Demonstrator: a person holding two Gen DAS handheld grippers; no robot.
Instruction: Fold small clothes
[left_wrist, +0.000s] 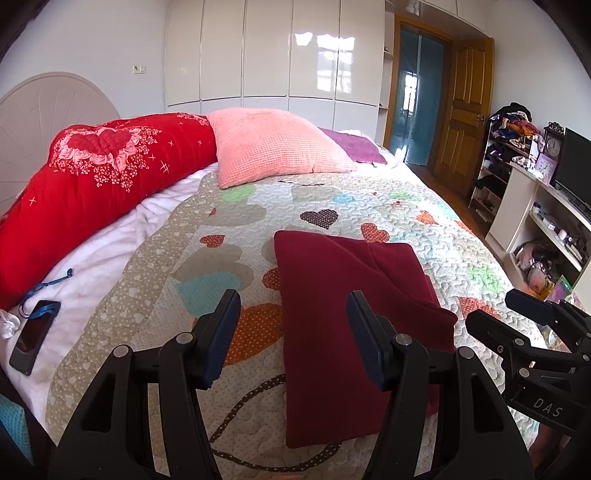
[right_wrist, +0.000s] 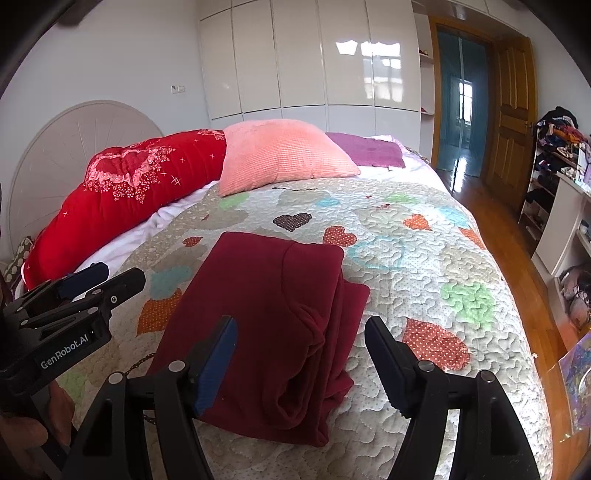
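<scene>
Left tongs (left_wrist: 291, 314) apart, nothing btwn the pads, hanging just above the bed quilt (left_wrist: 424, 221). Right tongs (right_wrist: 301, 332) also apart, empty, jaws w/ a wide gap.

Dark red garment (left_wrist: 351, 314) lies folded on the quilt, a rough rectangle w/ extra layers bunched along its right edge. In left wrist view it sits ahead of the left tongs and mostly under the right-hand finger (left_wrist: 364, 332); left-hand finger is over bare quilt, beside the cloth. In right wrist view the garment runs from btwn the right tongs' fingers out ahead and to their left; its bunched folded edge is straight btwn the two fingers, near corner just below the left pad. Can't tell if any pad brushes the cloth; no grip seen.

The two tongs are side by side: right tongs show at the far right edge of left view, left tongs at the left edge of right view w/ a hand (right_wrist: 26, 428) under them.

Further ahead of both: pink pillow (left_wrist: 277, 147), red bolster (left_wrist: 110, 177) to its left, purple cushion (left_wrist: 354, 147) to its right. Phone (left_wrist: 35, 336) w/ blue strap lies on white sheet, left of left tongs.
</scene>
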